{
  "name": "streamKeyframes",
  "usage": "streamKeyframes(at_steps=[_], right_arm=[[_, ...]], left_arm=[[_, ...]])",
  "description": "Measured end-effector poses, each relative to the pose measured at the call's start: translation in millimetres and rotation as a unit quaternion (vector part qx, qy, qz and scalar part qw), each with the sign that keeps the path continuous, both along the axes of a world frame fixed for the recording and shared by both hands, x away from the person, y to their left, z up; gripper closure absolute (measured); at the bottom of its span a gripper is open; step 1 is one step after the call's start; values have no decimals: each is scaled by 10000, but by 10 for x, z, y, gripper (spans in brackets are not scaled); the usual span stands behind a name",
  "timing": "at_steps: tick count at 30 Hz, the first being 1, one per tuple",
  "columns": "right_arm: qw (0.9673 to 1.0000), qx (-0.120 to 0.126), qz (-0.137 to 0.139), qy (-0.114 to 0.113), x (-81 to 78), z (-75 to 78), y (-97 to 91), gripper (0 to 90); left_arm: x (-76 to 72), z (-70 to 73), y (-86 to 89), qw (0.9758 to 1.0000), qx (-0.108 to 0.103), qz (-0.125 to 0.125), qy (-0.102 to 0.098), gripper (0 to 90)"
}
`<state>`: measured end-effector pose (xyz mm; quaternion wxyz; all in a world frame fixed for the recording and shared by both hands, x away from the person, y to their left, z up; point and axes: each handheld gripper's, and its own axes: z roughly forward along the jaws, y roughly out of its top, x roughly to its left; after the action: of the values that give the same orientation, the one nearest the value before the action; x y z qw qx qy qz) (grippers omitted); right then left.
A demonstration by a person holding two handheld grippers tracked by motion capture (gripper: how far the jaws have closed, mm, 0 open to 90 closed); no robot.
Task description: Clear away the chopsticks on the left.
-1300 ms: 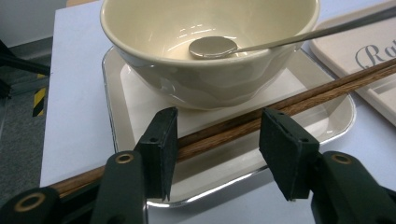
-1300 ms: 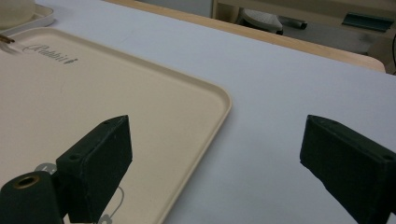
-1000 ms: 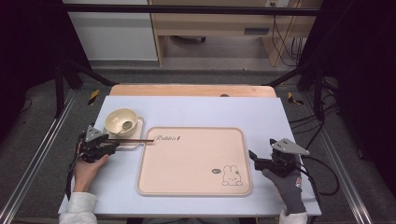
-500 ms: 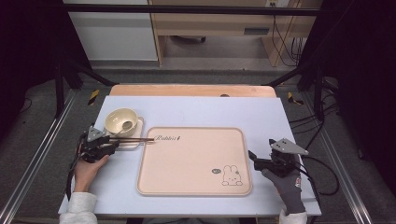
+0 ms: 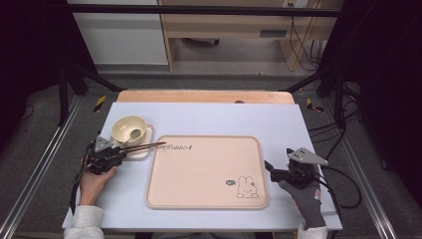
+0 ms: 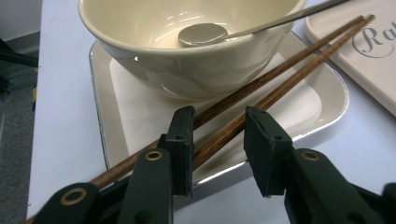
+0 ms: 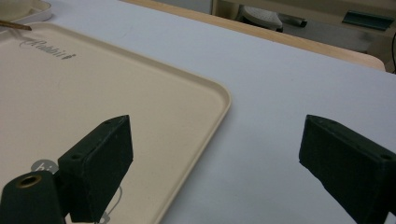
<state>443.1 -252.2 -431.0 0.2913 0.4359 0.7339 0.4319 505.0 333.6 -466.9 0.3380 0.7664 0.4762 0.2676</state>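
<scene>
Closing left gripper (image 6: 217, 135) around chopsticks (image 6: 280, 70)

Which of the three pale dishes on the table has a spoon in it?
The round bowl standing on the small square plate; the big rabbit tray holds no dishes.

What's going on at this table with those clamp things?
A person holds a two-jaw gripper in each hand. The left gripper has just been closing its jaws around a pair of wooden chopsticks, which lie between them across a small square plate; there looks to be a gap on one side, so they are not yet gripped. A cream bowl with a metal spoon in it sits on that plate. The right gripper waits open beside a beige rabbit tray.
</scene>
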Motion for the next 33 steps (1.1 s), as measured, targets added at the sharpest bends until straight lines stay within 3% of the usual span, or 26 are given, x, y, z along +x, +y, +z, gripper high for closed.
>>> streamKeyframes(at_steps=[16,33], right_arm=[[10000,-68,5,46,9,-15,11,100],[9999,-105,10,90,13,-21,16,100]], left_arm=[[-33,45,-28,9997,-122,-51,200,757],[-69,65,-76,9994,-250,-150,211,823]])
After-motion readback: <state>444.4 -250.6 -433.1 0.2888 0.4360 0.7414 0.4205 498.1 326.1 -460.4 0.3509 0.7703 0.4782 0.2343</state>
